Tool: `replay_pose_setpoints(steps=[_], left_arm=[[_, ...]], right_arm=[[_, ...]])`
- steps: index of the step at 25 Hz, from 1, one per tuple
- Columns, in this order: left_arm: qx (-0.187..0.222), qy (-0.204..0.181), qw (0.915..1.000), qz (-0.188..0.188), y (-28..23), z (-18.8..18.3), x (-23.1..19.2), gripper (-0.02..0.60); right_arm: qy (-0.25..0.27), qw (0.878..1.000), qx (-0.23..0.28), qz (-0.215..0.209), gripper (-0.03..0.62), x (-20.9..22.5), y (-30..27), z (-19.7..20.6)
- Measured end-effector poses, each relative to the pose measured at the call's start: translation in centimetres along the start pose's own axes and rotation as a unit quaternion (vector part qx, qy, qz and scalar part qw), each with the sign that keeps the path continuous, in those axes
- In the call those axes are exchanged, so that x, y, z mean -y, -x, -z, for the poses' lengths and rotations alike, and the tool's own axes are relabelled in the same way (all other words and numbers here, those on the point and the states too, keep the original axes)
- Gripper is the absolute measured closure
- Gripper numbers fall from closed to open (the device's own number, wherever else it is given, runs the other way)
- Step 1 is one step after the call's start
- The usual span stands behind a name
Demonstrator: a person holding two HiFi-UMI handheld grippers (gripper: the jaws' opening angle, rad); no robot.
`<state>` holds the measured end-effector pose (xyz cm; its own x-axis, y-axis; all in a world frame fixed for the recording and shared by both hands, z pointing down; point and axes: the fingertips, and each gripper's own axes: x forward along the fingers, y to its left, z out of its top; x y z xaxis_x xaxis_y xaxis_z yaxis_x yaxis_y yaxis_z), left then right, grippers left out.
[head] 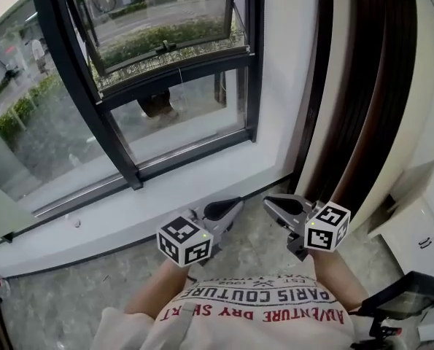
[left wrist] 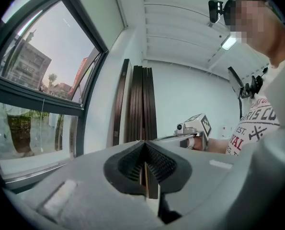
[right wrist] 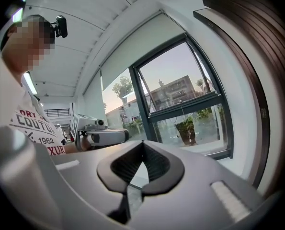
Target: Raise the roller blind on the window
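Plainly, left gripper point(head: 227, 208) and right gripper point(head: 279, 205) jaws closed, empty; head view misses the roller blind point(right wrist: 137, 47).

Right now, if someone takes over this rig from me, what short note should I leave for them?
Left claw: shut, empty, held at the waist.
Right claw: shut, empty, beside it.
Blind: covers only the top of the window.
Cord: hangs before the glass, nobody holds it.
Done: blind looks mostly up.
To do: if it must go higher, probably pull the cord.
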<state>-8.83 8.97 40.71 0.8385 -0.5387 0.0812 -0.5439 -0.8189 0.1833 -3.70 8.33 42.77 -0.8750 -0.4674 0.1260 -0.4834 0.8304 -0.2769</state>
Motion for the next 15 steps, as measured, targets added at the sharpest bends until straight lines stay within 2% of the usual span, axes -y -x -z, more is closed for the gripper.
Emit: replay_pose_setpoints(steps=[6, 15], left_arm=[[0.009, -0.021, 0.9997, -0.004, 0.5, -1.2, 3.0, 0.580], [0.015, -0.020, 0.9996, -0.013, -1.0, -2.3, 8.8, 0.580]], right_arm=[[0.018, 1.000, -0.002, -0.008, 0.588, -1.8, 2.0, -0.9], [0.013, 1.000, -0.001, -0.022, 0.588, -3.0, 7.3, -0.7]])
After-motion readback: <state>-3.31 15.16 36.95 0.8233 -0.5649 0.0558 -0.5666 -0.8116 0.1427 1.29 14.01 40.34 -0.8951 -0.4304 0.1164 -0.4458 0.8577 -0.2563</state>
